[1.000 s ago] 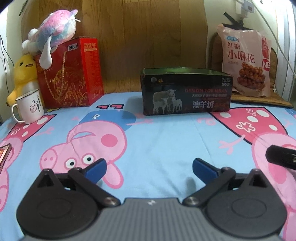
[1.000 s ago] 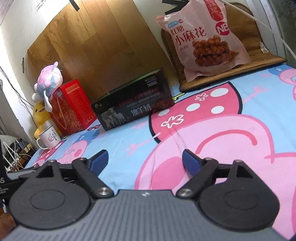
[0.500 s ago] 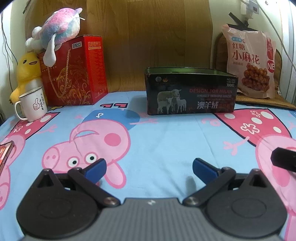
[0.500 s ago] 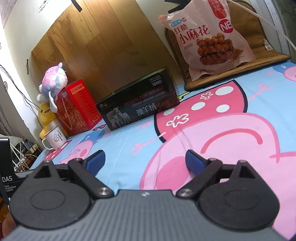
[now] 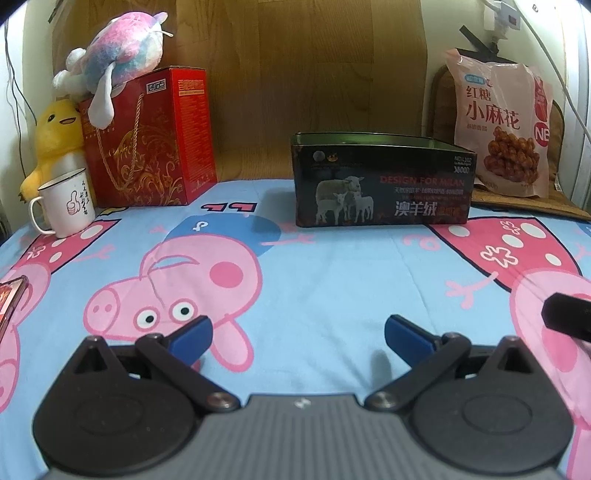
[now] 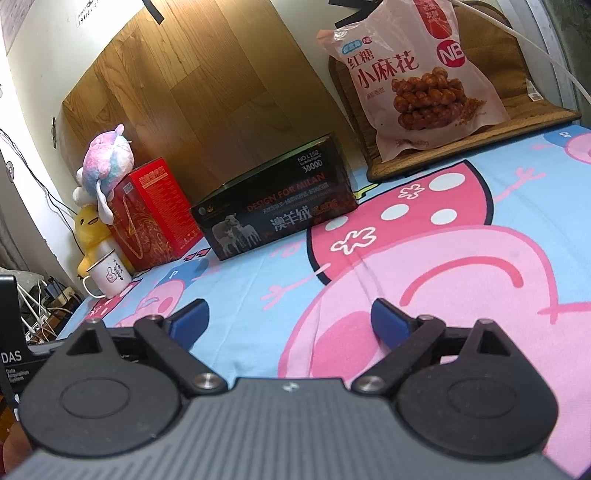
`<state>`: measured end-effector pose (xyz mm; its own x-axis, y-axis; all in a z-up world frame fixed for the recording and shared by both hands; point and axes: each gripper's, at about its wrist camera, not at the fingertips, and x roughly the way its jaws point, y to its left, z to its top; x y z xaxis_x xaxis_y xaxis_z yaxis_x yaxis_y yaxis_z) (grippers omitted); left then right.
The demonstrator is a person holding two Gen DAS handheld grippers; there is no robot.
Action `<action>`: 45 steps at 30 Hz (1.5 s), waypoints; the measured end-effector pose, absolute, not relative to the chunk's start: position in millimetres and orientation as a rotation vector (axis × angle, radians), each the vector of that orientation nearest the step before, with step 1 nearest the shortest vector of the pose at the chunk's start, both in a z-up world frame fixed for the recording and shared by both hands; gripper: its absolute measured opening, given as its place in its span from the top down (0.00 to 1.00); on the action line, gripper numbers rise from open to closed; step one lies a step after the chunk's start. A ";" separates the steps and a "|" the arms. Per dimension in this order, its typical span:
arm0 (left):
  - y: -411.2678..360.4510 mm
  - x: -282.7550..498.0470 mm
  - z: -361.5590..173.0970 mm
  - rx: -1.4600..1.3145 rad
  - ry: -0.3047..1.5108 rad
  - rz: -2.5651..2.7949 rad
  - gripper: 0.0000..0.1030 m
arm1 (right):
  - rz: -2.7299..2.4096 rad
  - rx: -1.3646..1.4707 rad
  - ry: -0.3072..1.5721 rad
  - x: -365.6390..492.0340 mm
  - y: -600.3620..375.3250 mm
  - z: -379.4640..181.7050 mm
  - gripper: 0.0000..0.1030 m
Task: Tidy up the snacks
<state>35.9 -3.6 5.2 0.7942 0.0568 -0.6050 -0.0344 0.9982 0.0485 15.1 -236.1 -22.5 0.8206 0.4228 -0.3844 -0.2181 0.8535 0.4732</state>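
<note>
A pink snack bag (image 5: 504,125) (image 6: 410,77) of fried twists leans upright on a brown mat at the back right. An open dark box (image 5: 380,181) (image 6: 277,218) with sheep on its side stands at the back middle. My left gripper (image 5: 297,334) is open above the cartoon sheet, nothing between its blue fingertips (image 5: 192,332). My right gripper (image 6: 290,319) is also open and empty, well short of the box and the bag. A black part of the right gripper (image 5: 569,317) shows at the left wrist view's right edge.
A red gift box (image 5: 147,136) with a pastel plush (image 5: 122,33) on top stands at the back left, beside a yellow duck toy (image 5: 59,136) and a white mug (image 5: 64,203). A reddish flat object (image 5: 9,299) lies at the left edge. Wood panel behind.
Both views shifted slightly, so the box and bag sit a little differently in frame. The right gripper's fingertips stand a little wider apart than a second ago.
</note>
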 end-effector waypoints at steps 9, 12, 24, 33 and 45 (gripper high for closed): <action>-3.5 37.3 4.0 0.031 0.663 0.056 0.00 | 0.350 0.433 0.499 14.8 -236.9 -22.6 0.06; -3.5 38.1 3.5 0.032 0.666 0.060 0.00 | 0.350 0.435 0.499 14.7 -237.2 -22.5 0.06; 2.0 26.0 10.9 -0.010 0.572 0.059 0.00 | 0.346 0.441 0.496 13.4 -237.5 -22.3 0.05; 8.4 16.2 15.4 -0.041 0.474 0.110 0.00 | 0.346 0.441 0.495 13.9 -237.9 -22.6 0.05; 5.1 21.6 12.5 0.003 0.530 0.140 0.00 | 0.346 0.441 0.495 14.1 -237.7 -22.5 0.05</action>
<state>21.6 5.1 12.5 0.8534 0.1340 -0.5038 -0.1326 0.9904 0.0387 14.1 -237.7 -22.5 0.8260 0.4185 -0.3776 -0.2103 0.8503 0.4824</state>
